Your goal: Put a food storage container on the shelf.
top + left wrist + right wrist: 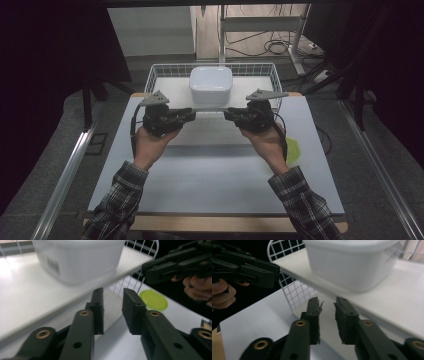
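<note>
Left gripper [191, 114] and right gripper [227, 114] point at each other in the high view, near the front edge of a wire basket [159, 71]. A white tub [210, 84] sits in the basket, on its white floor. The basket stands at the far end of the table [210, 175]. A green lid [292, 149] lies on the table by the right hand [267, 142].

From the left gripper view, the left gripper [113, 293] is spread a little, with nothing between its jaws. The tub [77, 258] is just above.

From the right gripper view, the right gripper [327, 302] is spread a little too, holding nothing. The tub [349, 262] sits close above it.
</note>
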The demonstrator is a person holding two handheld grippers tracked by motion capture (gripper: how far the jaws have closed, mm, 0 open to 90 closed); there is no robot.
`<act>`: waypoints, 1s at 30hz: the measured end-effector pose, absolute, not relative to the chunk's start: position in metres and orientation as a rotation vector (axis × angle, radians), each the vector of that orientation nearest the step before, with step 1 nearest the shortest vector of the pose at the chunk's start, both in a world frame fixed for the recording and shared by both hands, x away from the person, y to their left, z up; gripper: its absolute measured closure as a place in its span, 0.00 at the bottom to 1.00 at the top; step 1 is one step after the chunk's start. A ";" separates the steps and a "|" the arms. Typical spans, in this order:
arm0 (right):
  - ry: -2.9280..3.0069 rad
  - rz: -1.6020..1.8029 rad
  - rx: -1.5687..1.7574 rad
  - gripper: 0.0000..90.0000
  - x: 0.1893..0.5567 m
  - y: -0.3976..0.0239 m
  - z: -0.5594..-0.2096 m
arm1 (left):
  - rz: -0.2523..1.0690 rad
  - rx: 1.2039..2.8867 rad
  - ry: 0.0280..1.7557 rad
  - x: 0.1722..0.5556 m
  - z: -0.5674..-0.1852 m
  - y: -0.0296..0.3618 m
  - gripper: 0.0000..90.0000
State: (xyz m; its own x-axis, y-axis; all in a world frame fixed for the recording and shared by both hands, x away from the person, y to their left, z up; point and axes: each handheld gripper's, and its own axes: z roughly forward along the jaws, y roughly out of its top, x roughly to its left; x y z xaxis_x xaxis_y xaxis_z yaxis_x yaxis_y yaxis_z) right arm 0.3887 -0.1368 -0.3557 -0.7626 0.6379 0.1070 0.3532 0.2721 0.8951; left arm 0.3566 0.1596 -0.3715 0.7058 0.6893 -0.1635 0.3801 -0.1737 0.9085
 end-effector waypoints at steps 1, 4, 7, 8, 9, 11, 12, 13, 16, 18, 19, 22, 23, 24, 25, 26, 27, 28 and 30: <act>2.275 1.480 0.906 0.76 0.385 -0.138 -0.359 | 0.348 1.797 0.851 0.353 -0.376 0.161 0.74; 2.295 1.459 0.888 0.67 0.374 -0.142 -0.370 | 0.354 1.812 0.861 0.344 -0.388 0.166 0.65; 2.312 1.427 0.874 0.57 0.363 -0.146 -0.382 | 0.353 1.831 0.870 0.336 -0.398 0.168 0.51; 2.313 1.410 0.869 0.54 0.361 -0.148 -0.386 | 0.358 1.833 0.871 0.333 -0.401 0.168 0.49; 2.315 1.396 0.864 0.52 0.358 -0.149 -0.389 | 0.354 1.840 0.870 0.326 -0.407 0.169 0.46; 2.316 1.390 0.866 0.50 0.356 -0.151 -0.392 | 0.353 1.843 0.871 0.323 -0.410 0.169 0.43; 2.313 1.389 0.872 0.47 0.354 -0.152 -0.395 | 0.358 1.852 0.871 0.319 -0.414 0.169 0.42; 2.310 1.395 0.881 0.46 0.352 -0.154 -0.398 | 0.362 1.858 0.874 0.316 -0.417 0.169 0.40; 2.300 1.418 0.906 0.41 0.348 -0.162 -0.407 | 0.357 1.875 0.881 0.307 -0.428 0.170 0.33; 2.301 1.419 0.910 0.38 0.346 -0.167 -0.412 | 0.359 1.888 0.894 0.302 -0.433 0.172 0.30; 2.304 1.411 0.912 0.36 0.345 -0.169 -0.414 | 0.348 1.884 0.901 0.300 -0.436 0.173 0.28; 2.292 1.418 0.901 0.32 0.339 -0.175 -0.422 | 0.309 1.860 0.920 0.294 -0.445 0.177 0.23; 2.291 1.418 0.903 0.30 0.337 -0.177 -0.425 | 0.304 1.858 0.925 0.292 -0.449 0.179 0.22; 2.289 1.414 0.904 0.30 0.336 -0.179 -0.428 | 0.307 1.858 0.933 0.290 -0.452 0.180 0.21; 2.289 1.409 0.899 0.29 0.334 -0.180 -0.431 | 0.312 1.859 0.939 0.288 -0.456 0.181 0.19; 2.292 1.408 0.895 0.27 0.332 -0.181 -0.434 | 0.316 1.861 0.942 0.286 -0.459 0.182 0.17; 2.294 1.401 0.894 0.25 0.331 -0.181 -0.437 | 0.318 1.870 0.939 0.284 -0.463 0.182 0.14; 2.304 1.389 0.893 0.24 0.326 -0.181 -0.443 | 0.325 1.885 0.931 0.282 -0.467 0.182 0.08; 2.307 1.386 0.883 0.23 0.324 -0.181 -0.446 | 0.365 1.918 0.923 0.276 -0.475 0.182 0.07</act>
State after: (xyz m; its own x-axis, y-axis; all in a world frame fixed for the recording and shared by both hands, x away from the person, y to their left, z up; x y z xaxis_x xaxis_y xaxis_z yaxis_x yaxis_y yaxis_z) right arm 0.3240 -0.1813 -0.4463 -0.7628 0.6448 0.0500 0.3471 0.3429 0.8729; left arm 0.2761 0.1818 -0.4747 0.6714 0.7310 -0.1218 0.4497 -0.2711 0.8511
